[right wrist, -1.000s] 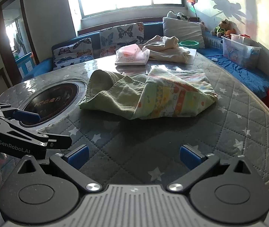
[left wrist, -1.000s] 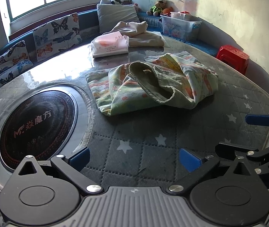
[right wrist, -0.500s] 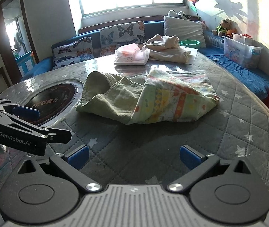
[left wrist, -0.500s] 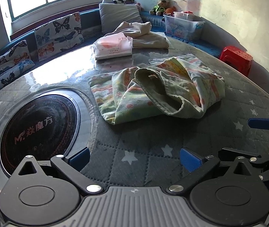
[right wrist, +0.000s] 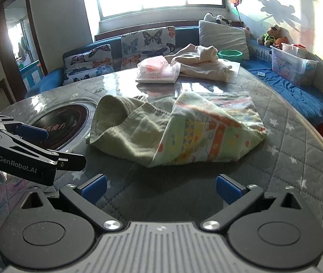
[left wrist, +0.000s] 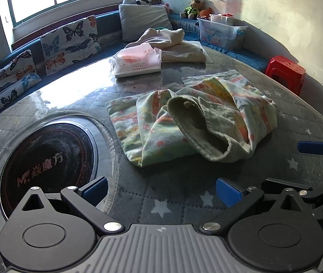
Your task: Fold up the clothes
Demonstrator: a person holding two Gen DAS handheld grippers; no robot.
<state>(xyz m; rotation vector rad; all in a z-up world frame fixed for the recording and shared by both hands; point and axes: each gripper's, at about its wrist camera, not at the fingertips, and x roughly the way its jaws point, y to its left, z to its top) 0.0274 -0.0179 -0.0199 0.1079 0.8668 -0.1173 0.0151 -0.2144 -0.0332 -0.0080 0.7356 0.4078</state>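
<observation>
A crumpled green garment with orange and yellow print point(left wrist: 191, 122) point(right wrist: 179, 134) lies bunched in the middle of the round quilted table point(left wrist: 172, 195) point(right wrist: 297, 159). My left gripper point(left wrist: 161, 190) hovers open just short of its near edge, nothing between the blue pads. My right gripper point(right wrist: 160, 187) is also open and empty, near the garment's front edge. The right gripper's blue fingertip point(left wrist: 313, 147) shows at the right of the left wrist view. At the left of the right wrist view is the left gripper's arm point(right wrist: 25, 157).
A round black hob point(left wrist: 45, 163) point(right wrist: 63, 120) is set into the table's left side. At the far side lie a pink packet point(left wrist: 138, 62) point(right wrist: 156, 71) and a beige garment point(left wrist: 172, 45) point(right wrist: 202, 63). A cushioned bench, a plastic box point(left wrist: 222, 33) and a red stool point(left wrist: 285, 70) ring the table.
Both grippers have moved forward toward the printed garment, which looms larger in both views. Both stay open.
</observation>
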